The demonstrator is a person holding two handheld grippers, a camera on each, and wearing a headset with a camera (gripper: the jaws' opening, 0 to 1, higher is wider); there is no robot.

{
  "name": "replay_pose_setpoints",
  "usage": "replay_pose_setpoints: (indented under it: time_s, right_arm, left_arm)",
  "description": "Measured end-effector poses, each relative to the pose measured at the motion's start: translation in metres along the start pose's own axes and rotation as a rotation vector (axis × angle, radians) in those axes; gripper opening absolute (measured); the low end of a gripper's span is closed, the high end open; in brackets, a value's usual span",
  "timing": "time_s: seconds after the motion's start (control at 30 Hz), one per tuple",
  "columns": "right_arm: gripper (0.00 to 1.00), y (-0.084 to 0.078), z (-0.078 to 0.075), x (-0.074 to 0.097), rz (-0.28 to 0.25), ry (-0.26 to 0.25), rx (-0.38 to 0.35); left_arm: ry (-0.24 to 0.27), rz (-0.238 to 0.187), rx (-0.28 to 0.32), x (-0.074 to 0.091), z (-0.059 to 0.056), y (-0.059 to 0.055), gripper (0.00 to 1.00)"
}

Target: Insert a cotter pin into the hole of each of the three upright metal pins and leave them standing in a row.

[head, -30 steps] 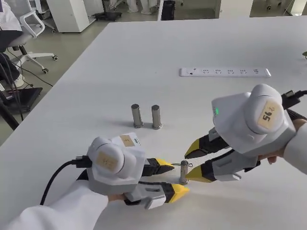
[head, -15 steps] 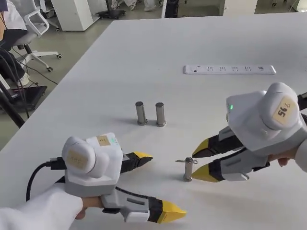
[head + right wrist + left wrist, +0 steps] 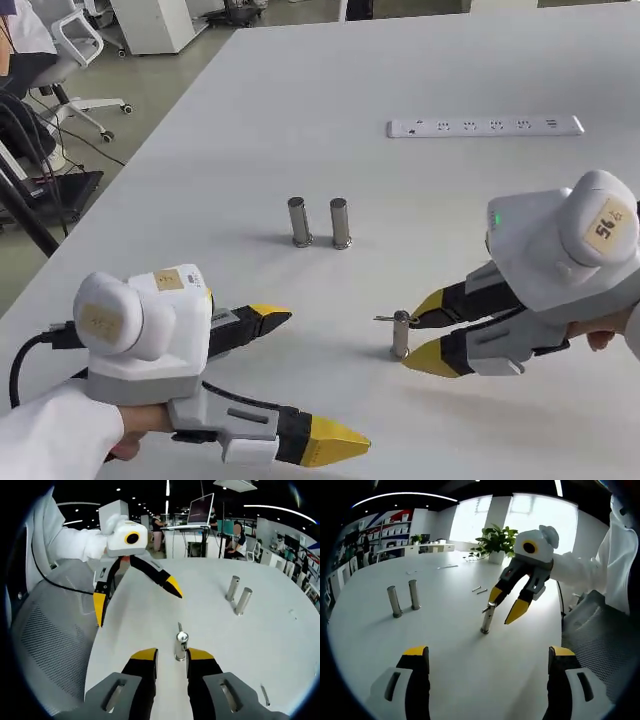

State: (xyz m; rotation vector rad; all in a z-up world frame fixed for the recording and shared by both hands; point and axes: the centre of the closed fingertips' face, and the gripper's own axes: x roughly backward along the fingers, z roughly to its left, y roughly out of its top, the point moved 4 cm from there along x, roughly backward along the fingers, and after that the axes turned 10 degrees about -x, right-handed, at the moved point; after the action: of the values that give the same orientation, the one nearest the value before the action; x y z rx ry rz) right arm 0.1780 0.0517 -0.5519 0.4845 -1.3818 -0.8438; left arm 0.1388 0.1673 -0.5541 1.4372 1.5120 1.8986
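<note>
A short metal pin (image 3: pixel 401 338) stands upright with a cotter pin (image 3: pixel 385 318) through its top hole. My right gripper (image 3: pixel 424 335) is open by a narrow gap, its yellow tips just right of this pin and level with it. In the right gripper view the same pin (image 3: pixel 181 647) stands at the mouth of the jaws of my right gripper (image 3: pixel 172 655). My left gripper (image 3: pixel 310 378) is wide open, holds nothing, and is well left of the pin. Two more upright pins (image 3: pixel 298 221) (image 3: pixel 340 222) stand side by side farther back, with no cotter pins showing.
A white power strip (image 3: pixel 485 127) lies far back on the white table (image 3: pixel 250 120). Two loose cotter pins (image 3: pixel 479 589) lie beyond the pin in the left gripper view. Office chairs (image 3: pixel 70 60) stand off the table's left edge.
My left gripper, which was closed around the near pin, has opened wide and drawn back to the left. The right gripper stays by the pin, which stands on its own.
</note>
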Motion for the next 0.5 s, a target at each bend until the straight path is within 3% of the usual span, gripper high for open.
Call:
replay_pose_setpoints:
  time_s: [0.13,0.3,0.5]
  right_arm:
    - [0.16,-0.0012,-0.0029,-0.0018,-0.003,-0.012,-0.015]
    - [0.13,-0.0004,-0.006,-0.0013,-0.019,-0.01,-0.031]
    - [0.13,-0.0039,-0.0081,-0.0052,-0.017,-0.021,-0.026]
  left_arm:
    - [0.024,0.027,-0.024,0.0032,0.0033,-0.0021,0.99]
    - [0.03,0.039,-0.001,0.0045,0.0055,-0.0054,0.99]
    - [0.043,0.031,-0.003,0.0073,0.006,0.0012,0.99]
